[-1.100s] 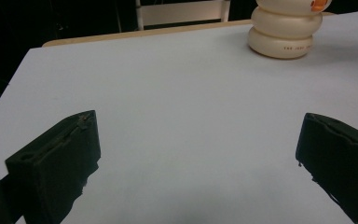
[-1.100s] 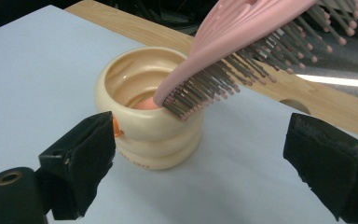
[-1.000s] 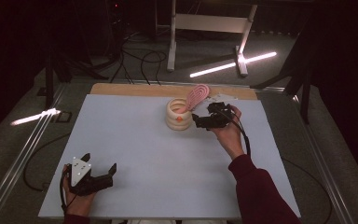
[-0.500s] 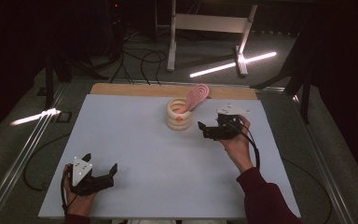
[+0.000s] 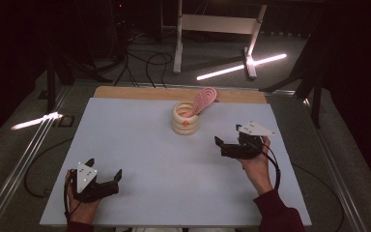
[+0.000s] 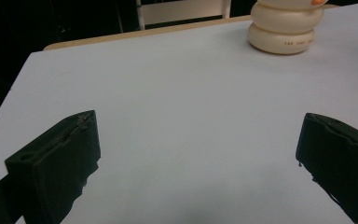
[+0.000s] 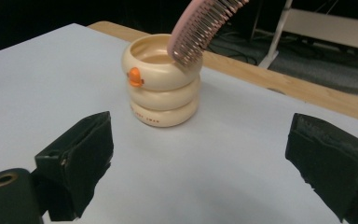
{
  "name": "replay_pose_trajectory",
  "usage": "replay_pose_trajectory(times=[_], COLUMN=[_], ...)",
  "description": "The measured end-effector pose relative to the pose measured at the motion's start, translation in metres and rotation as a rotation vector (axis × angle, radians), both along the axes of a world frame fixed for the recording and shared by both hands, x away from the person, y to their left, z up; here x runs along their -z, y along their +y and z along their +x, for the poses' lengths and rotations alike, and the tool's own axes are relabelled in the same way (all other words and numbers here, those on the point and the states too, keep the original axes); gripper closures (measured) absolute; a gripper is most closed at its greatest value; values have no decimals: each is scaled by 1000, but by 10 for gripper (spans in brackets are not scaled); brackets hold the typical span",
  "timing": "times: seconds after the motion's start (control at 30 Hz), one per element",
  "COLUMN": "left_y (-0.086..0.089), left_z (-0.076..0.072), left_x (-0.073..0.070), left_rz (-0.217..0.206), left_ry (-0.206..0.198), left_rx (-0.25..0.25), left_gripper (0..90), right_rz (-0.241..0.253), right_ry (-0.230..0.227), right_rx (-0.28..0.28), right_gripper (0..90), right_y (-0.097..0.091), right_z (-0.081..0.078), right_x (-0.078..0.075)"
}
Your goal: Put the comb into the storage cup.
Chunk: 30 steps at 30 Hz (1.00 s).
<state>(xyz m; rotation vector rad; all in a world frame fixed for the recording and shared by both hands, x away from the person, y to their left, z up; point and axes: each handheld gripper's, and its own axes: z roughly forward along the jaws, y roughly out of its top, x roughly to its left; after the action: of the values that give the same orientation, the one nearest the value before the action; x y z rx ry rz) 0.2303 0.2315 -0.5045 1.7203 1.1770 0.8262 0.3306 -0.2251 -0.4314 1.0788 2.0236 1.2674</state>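
right gripper view | cream holder (image 7: pixel 163 88) ahead of right hand-held gripper (image 7: pixel 200 163)

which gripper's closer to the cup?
Right. The right gripper sits just right of and nearer the person than the cup; the left gripper is far off at the table's near-left corner.

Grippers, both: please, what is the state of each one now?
Left gripper: open, holding nothing.
Right gripper: open, holding nothing.
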Motion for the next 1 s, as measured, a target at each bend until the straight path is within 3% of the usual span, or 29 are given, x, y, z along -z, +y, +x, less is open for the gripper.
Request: replay_pose_trajectory(times=[0.4, 0.6, 0.83, 1.0], left_y=[3, 5, 7, 8], left_z=[0, 0, 0, -1], left_x=[-4, -6, -8, -9], left_rz=[-16, -21, -25, -29], left_ry=[1, -7, -22, -34], left_rx=[2, -3, -4, 3], left_gripper=[1, 1, 1, 1], right_rz=[-86, -24, 18, 29], right_ry=[-34, -19, -55, -79], right_rx=[-4, 18, 46, 36], right_gripper=[76, 76, 76, 76], right_y=[-5, -19, -35, -40], right_z=[-31, -44, -57, -67], right_x=[16, 27, 39, 42])
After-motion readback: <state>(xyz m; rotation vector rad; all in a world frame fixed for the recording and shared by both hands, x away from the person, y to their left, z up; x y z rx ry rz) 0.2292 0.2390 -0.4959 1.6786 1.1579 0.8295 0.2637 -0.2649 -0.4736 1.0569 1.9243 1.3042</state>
